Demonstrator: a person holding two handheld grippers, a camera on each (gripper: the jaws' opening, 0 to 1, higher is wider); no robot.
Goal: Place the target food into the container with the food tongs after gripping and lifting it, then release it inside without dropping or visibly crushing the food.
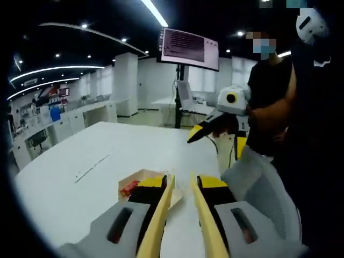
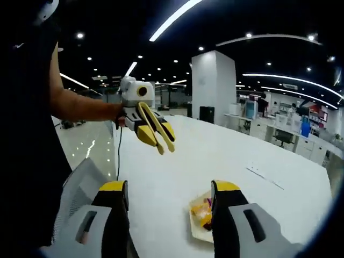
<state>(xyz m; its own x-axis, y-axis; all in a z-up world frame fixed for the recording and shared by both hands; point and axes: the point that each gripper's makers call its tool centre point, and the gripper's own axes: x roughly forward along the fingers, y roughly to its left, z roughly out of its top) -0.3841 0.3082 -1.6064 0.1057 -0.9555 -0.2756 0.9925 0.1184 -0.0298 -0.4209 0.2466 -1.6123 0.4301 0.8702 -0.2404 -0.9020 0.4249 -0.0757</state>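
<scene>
- Parted on the left gripper (image 1: 182,178): two long yellow tong blades (image 1: 161,212), a narrow gap between them, nothing gripped.
- Just past the tip of the left-hand blade in the left gripper view: a shallow paper tray (image 1: 141,177) on the white table (image 1: 80,161), its near side hidden behind that blade.
- Inside the tray, close by the same blade: a red piece of food (image 1: 129,188), untouched by either blade.
- Beyond the blade tips and up toward the right-hand one: the right gripper (image 1: 193,137), held in the air by a person (image 1: 274,97) in a dark top, well apart from the tray.
- Spread wide on the right gripper (image 2: 170,185) in its own view: two black fingers (image 2: 114,193) with yellow tips, bare table between them, nothing held.
- Tucked against the inner edge of the right-hand finger there: the tray (image 2: 194,220), partly covered by that finger, with orange and yellow food (image 2: 203,212) in it.
- Above and beyond the left-hand finger in the right gripper view: the left gripper (image 2: 166,149), up off the table, blades pointing down and slightly splayed, on the end of a bare forearm (image 2: 80,107).
- Beside the outer fingers in both views: a grey mesh chair (image 1: 258,183) (image 2: 80,183).
- Far beyond the blade tips in the left gripper view: a monitor (image 1: 188,48) on a stand.
</scene>
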